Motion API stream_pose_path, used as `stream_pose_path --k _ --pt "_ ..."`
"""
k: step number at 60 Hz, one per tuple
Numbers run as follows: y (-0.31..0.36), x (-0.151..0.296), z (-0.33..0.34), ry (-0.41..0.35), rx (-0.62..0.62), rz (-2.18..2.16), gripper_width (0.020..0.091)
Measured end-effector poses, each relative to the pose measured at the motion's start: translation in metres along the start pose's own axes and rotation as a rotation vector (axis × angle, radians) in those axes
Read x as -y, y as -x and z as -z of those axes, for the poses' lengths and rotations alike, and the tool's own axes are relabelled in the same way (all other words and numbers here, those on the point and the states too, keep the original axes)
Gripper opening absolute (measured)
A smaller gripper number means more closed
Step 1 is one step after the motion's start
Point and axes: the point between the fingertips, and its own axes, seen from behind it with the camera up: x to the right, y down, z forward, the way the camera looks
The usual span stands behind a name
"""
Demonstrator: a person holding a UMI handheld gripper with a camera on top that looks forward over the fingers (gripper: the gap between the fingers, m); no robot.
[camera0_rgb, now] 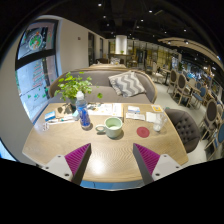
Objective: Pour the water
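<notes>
A clear water bottle (pixel 83 114) with a blue label stands on the wooden table (pixel 105 148), left of centre. Just right of it sits a pale green cup (pixel 113 125). My gripper (pixel 112 160) is held above the table's near edge, well short of both. Its fingers (pixel 72 160) with magenta pads are spread wide and open, with only bare tabletop between them. The bottle and cup lie beyond the fingers, roughly in line with the gap.
A potted green plant (pixel 72 86) stands behind the bottle. A pink coaster (pixel 143 131) and papers (pixel 133 113) lie to the right. A grey chair (pixel 184 127) stands at the table's right side, a sofa (pixel 120 84) with a cushion behind.
</notes>
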Motion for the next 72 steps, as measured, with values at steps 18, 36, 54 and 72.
stream_pose_path --k 18,36,54,72 --pt "0.066 0.0 -0.047 0.003 0.052 0.022 0.0858" --pt "0.156 0.052 -0.157 -0.117 0.09 -0.017 0.0853" --pt "0.178 0.086 -0.303 -0.183 0.015 -0.055 0.0858" --pt "0.176 0.096 -0.358 -0.235 -0.032 -0.041 0.0521"
